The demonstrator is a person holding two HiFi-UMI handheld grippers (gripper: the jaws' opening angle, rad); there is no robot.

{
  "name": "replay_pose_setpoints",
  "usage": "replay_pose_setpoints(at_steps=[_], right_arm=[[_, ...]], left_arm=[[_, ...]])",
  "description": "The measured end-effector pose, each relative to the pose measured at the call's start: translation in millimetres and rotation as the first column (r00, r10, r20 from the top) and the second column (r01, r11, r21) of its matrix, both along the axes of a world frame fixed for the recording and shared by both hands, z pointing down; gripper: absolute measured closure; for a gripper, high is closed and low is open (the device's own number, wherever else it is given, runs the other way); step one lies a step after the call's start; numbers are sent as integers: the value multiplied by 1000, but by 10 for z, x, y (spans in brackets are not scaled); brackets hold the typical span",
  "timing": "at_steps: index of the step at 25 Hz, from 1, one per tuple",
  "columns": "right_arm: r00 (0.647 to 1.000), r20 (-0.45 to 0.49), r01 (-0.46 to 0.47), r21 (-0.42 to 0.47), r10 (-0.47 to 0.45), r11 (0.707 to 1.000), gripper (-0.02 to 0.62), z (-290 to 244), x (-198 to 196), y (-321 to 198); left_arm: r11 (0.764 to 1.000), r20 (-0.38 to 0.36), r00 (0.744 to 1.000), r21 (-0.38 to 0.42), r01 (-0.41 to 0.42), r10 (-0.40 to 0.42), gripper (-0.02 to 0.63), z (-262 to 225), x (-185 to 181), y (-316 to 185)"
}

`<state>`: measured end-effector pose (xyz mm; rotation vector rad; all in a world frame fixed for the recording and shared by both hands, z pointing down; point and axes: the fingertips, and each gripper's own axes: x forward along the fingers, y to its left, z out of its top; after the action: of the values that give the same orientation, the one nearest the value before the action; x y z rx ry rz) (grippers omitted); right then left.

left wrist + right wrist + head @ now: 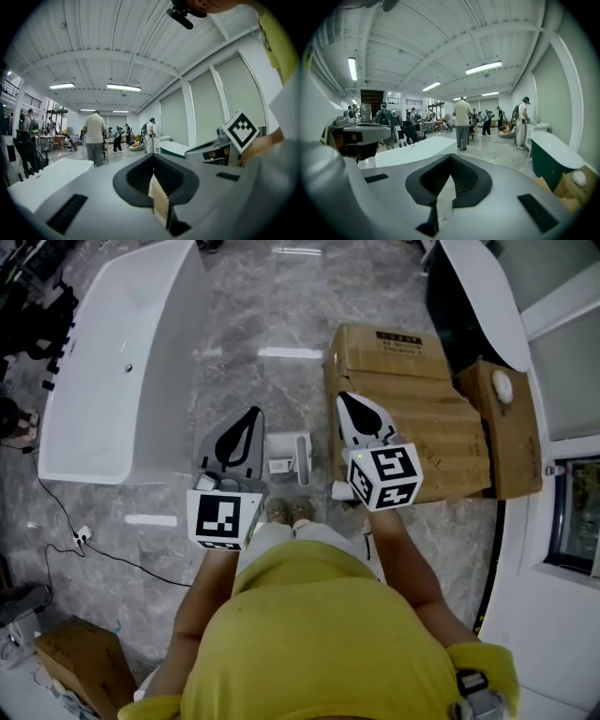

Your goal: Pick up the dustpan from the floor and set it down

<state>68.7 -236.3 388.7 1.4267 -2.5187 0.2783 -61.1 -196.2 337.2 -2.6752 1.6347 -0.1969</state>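
The dustpan [288,456], a white and grey piece, lies on the grey marble floor just ahead of the person's shoes. It sits between the two grippers in the head view and shows in neither gripper view. My left gripper [255,414] [153,156] hangs above and left of it, jaws together and holding nothing. My right gripper [343,399] [450,156] is raised to the right of it, over the edge of a cardboard box, also shut and holding nothing. Both grippers point roughly level across the hall.
A white bathtub [122,362] stands to the left and large cardboard boxes [412,418] to the right. A dark tub [469,306] is at the far right. A small box [84,662] and a cable [94,549] lie at the lower left. Several people stand far off [462,123].
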Motion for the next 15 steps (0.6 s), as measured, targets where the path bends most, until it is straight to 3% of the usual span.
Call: replay_pose_setpoints(at_steps=[3,8,11,15], right_arm=[[999,-24,-23,167,27,986,584,-500,-36,42],[997,-39,-44,369,62,929,584,-1092,-71,185],[996,-52,-41,406,68,913,586,-1214,-122,227],[998,-26,-38,388,52,921,586,-1184,-136,250]], left_arm=[[999,6,1000,43,23,-23,606,-215,-45,-26],[995,-18,999,80,51,-49,606,-483,-67,-24],[993,-5,998,99,68,-68,606,-583,-96,-25],[991,-6,997,104,82,-82,606,-621,-113,-35]])
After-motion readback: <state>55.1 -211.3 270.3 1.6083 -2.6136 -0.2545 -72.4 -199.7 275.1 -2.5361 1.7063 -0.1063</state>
